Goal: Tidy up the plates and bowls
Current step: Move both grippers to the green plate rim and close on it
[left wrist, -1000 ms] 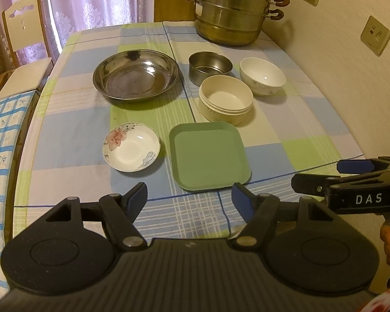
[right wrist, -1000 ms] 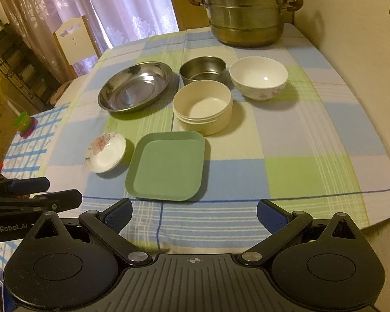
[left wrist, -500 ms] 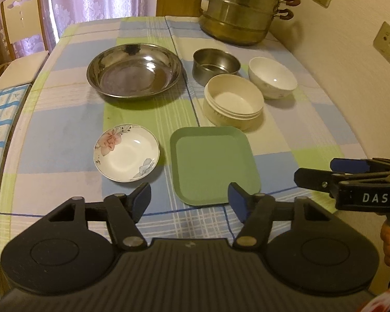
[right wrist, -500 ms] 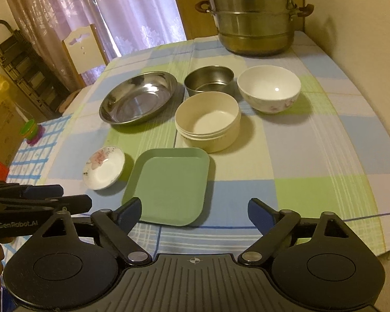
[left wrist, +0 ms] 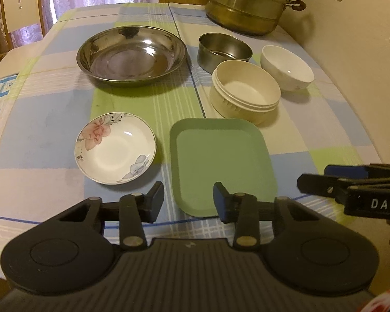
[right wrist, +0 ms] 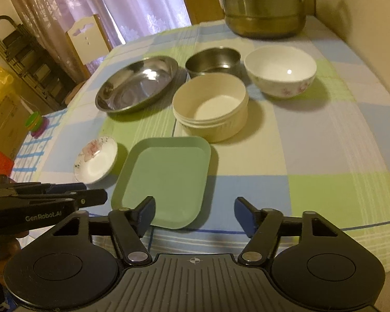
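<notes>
The green square plate [left wrist: 221,166] lies flat near the front edge of the desk [left wrist: 39,135], its near rim just ahead of both tools, and no dish is stacked yet. In the left wrist view its near left corner sits between the fingers of the left tool [left wrist: 188,204], whose jaws are closing with only that corner in the gap and no pad pressing on it that I can see. The right tool [right wrist: 193,214] has the plate's near right corner by its left finger; its jaws are closing too, still wider, gripping nothing. The left tool looks better lined up, I judge. Just left of the plate sits the small floral saucer [left wrist: 115,148]; behind it the cream bowl [left wrist: 245,91], steel bowl [left wrist: 223,52], white bowl [left wrist: 287,67] and wide steel basin [left wrist: 131,56]. The steamer pot [left wrist: 249,2] is cut off at the top, and the plate's near rim is partly hidden.
</notes>
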Demonstrator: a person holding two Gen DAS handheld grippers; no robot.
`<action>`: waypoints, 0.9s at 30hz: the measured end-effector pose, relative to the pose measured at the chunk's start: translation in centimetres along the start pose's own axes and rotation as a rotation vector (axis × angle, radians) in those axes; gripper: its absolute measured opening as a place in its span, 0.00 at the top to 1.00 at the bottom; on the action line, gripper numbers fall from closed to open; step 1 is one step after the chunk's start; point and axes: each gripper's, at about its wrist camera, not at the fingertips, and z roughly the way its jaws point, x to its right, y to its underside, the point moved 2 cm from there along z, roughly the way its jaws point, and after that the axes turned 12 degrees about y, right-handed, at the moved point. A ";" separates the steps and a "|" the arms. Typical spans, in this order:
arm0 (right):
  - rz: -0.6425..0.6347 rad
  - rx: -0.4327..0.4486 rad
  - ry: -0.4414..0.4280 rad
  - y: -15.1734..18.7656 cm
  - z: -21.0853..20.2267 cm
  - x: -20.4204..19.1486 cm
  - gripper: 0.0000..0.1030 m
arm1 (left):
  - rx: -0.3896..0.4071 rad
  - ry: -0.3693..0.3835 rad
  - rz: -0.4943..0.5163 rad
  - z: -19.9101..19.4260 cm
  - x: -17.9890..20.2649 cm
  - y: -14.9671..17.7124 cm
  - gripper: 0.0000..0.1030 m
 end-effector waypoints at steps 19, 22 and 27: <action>0.026 -0.001 -0.004 -1.3 5.4 -0.1 0.69 | 0.012 -0.045 -0.014 4.2 -1.1 -0.7 0.79; 0.023 -0.005 -0.002 -1.4 5.8 -0.1 0.70 | 0.009 -0.055 -0.025 4.7 -1.4 -0.9 0.79; 0.010 -0.006 0.001 -1.6 6.4 -0.3 0.76 | -0.003 -0.067 -0.041 5.4 -1.9 -1.1 0.82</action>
